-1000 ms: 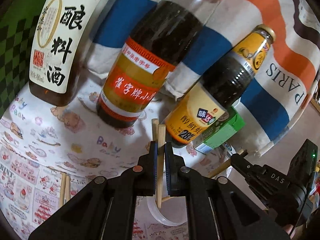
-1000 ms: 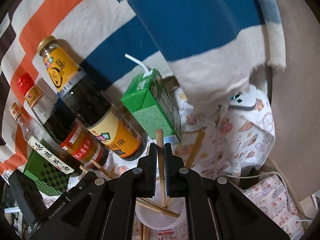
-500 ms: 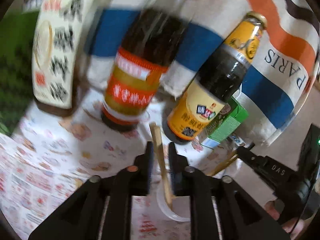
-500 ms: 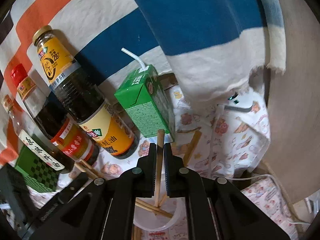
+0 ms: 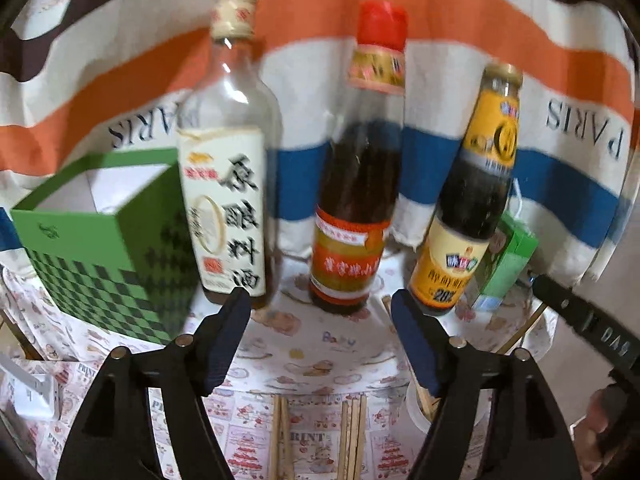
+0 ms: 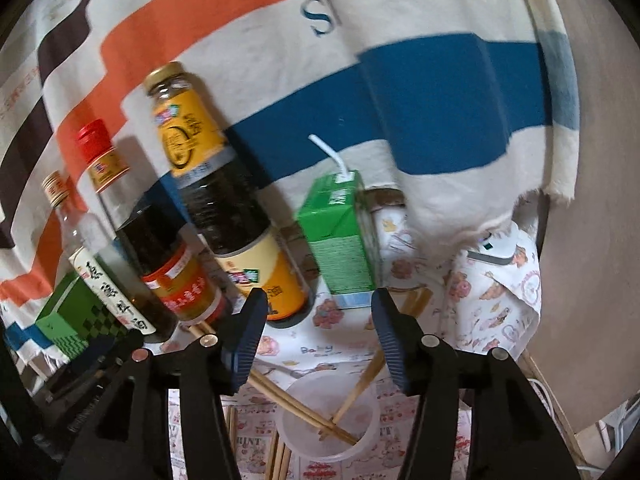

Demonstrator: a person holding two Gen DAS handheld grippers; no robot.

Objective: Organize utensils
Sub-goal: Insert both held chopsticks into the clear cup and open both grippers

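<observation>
A clear plastic cup (image 6: 294, 438) stands on the printed tablecloth just below my right gripper (image 6: 320, 314). Several wooden chopsticks (image 6: 304, 404) lean inside it. That gripper's jaws are opening, with nothing between them. My left gripper (image 5: 320, 312) hangs higher over the cloth; its jaws are opening too, and they are empty. Loose chopsticks (image 5: 280, 432) lie on the cloth under it, with another pair (image 5: 352, 428) beside them. In the left wrist view the cup (image 5: 414, 408) is mostly hidden behind the right finger. The right gripper's black finger (image 5: 580, 320) shows at that view's right edge.
Three sauce bottles stand in a row at the back: a white-labelled one (image 5: 224, 208), a red-capped one (image 5: 356, 216) and a yellow-labelled one (image 5: 464, 216). A green checked box (image 5: 104, 264) stands to the left, a green drink carton (image 6: 344, 248) to the right. A striped cloth hangs behind.
Both grippers were shut on a chopstick over the cup; both have opened and let go. The left gripper has risen and rolled level, so the bottles now appear upright.
</observation>
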